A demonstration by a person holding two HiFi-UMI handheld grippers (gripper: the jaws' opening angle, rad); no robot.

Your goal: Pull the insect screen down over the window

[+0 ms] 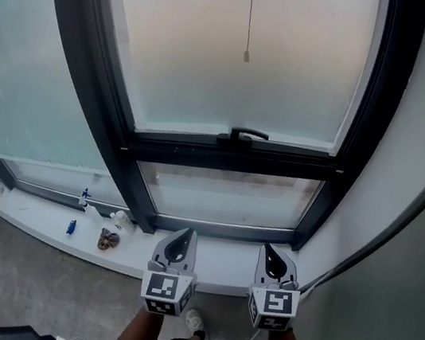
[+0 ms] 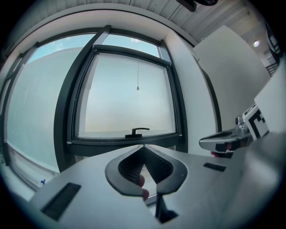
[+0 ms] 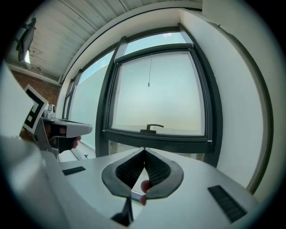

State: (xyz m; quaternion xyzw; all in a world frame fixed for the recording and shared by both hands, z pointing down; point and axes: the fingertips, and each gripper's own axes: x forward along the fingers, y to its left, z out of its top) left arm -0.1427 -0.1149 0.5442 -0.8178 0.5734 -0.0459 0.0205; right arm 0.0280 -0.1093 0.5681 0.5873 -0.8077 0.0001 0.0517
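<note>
Jaws on both the left gripper [image 2: 144, 146] and the right gripper [image 3: 144, 150] are pressing together with nothing between them, the pair hovering side by side above the sill [image 1: 221, 262]. Beyond them, a thin cord [image 1: 250, 10] ending in a small bead is hanging before the upper pane of the window [image 1: 230, 158] (the screen itself is probably sitting rolled above, out of view). That cord is looking light, limp and slippery, so pinching just above the bead seems wisest.
</note>
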